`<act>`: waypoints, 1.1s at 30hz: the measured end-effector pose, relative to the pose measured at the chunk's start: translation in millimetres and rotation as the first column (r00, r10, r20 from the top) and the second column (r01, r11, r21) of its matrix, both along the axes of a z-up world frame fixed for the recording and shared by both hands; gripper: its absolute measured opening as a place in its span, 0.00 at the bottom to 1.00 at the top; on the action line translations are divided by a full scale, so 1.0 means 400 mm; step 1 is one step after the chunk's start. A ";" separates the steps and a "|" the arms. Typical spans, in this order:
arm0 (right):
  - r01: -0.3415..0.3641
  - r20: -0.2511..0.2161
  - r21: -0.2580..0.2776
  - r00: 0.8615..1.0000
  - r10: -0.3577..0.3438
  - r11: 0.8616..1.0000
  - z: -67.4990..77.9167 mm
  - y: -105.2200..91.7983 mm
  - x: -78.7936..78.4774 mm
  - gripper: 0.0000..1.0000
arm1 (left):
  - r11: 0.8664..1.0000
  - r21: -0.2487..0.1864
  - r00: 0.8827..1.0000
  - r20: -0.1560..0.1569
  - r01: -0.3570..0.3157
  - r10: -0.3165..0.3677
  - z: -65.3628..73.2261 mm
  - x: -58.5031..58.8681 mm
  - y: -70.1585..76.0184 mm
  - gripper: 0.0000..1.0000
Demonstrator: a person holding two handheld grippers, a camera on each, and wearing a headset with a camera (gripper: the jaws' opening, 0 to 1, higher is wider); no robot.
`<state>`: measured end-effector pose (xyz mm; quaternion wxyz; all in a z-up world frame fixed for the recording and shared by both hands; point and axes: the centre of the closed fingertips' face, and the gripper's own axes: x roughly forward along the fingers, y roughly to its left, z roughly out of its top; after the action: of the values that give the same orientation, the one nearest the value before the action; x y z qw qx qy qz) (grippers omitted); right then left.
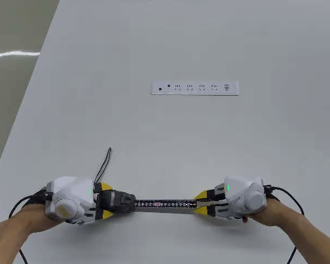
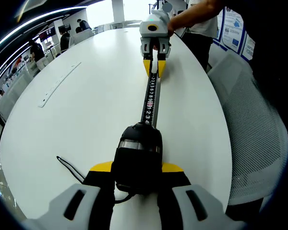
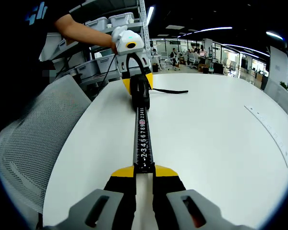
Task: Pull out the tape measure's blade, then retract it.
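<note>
At the near edge of the desk (image 1: 154, 143), the tape measure (image 1: 120, 201) is clamped in the left gripper (image 1: 105, 202) jaws, its blade (image 1: 165, 204) tip pinched shut by the right gripper (image 1: 203, 202); were that thin pinch slackened, the blade could be whipped back

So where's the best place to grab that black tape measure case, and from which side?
Grip the case by its two flat side faces, from the rear, as the left gripper does. It stands on edge and the blade leaves its front, so the back is free.
</note>
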<state>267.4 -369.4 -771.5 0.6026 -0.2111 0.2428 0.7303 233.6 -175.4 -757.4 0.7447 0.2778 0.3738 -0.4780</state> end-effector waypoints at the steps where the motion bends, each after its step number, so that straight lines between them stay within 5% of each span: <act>1: 0.001 -0.002 0.000 1.000 -0.001 1.000 0.001 -0.002 0.000 0.10 | 1.000 0.000 1.000 0.000 0.000 0.000 0.000 0.000 0.000 0.30; 33: 0.028 -0.013 -0.005 1.000 -0.028 1.000 0.008 -0.064 0.007 0.10 | 1.000 0.007 1.000 -0.002 -0.002 0.002 -0.001 -0.002 -0.001 0.30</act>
<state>270.4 -395.1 -768.3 0.6107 -0.2041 0.2514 0.7226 232.8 -175.6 -757.7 0.7436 0.2798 0.3767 -0.4763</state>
